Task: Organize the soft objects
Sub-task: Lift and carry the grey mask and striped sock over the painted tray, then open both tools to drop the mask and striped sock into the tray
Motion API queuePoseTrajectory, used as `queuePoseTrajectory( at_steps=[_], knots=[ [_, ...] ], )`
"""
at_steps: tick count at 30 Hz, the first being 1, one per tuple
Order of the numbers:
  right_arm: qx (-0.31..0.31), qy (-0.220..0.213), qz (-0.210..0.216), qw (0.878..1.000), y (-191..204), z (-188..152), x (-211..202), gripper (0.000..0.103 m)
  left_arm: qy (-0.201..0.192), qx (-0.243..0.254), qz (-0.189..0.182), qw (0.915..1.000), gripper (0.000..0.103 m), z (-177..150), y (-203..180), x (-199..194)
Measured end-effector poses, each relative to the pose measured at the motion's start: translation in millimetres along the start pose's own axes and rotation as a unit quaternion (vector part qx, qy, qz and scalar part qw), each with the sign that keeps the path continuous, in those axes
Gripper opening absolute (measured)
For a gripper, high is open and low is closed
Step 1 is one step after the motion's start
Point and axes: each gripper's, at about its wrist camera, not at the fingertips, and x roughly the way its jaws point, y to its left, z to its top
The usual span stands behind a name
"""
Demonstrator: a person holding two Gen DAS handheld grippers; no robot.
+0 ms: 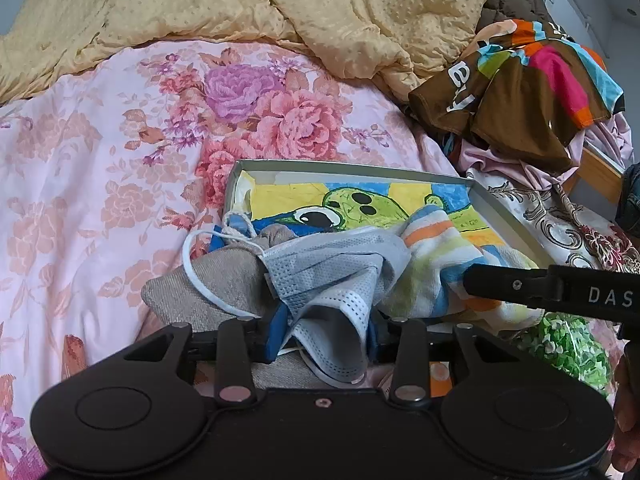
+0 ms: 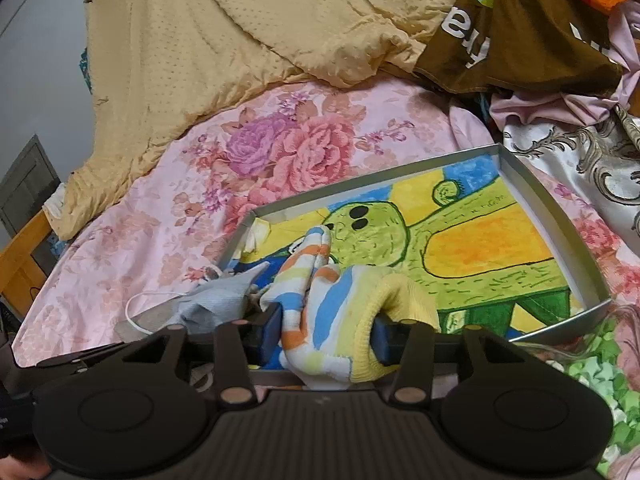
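Presently the face mask (image 1: 332, 280) is draped between the left hand-held gripper (image 1: 326, 338) pads, the striped sock (image 2: 320, 312) between the right hand-held gripper (image 2: 328, 334) pads — both apparently loosened — over the shallow box's (image 2: 560, 216) near edge.

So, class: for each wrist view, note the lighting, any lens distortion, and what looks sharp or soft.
Left wrist view: even, soft light with no glare; the tray rim bows from the fisheye, corners are dark, and the face mask is crisp. Right wrist view: similar flat light; the striped sock is sharp, while the yellow quilt curves and softens toward the edge.
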Motion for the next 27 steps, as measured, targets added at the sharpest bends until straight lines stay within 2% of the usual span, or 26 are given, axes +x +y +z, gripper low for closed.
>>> queuePoseTrajectory(
  at_steps=[5,15,27],
  knots=[
    [-0.001,0.001,-0.008,1.0,0,2,-4,0.063,0.003,-0.001,-0.001,1.0,0.048,0,-2,-3],
    [-0.011,-0.008,-0.025,1.0,0,5,-16,0.082,0.005,0.0,-0.001,1.0,0.054,0,-5,-6],
    [-0.026,-0.028,-0.044,0.998,-2,6,-34,0.09,-0.002,-0.011,-0.003,0.9999,0.064,0,-7,-15]
  ],
)
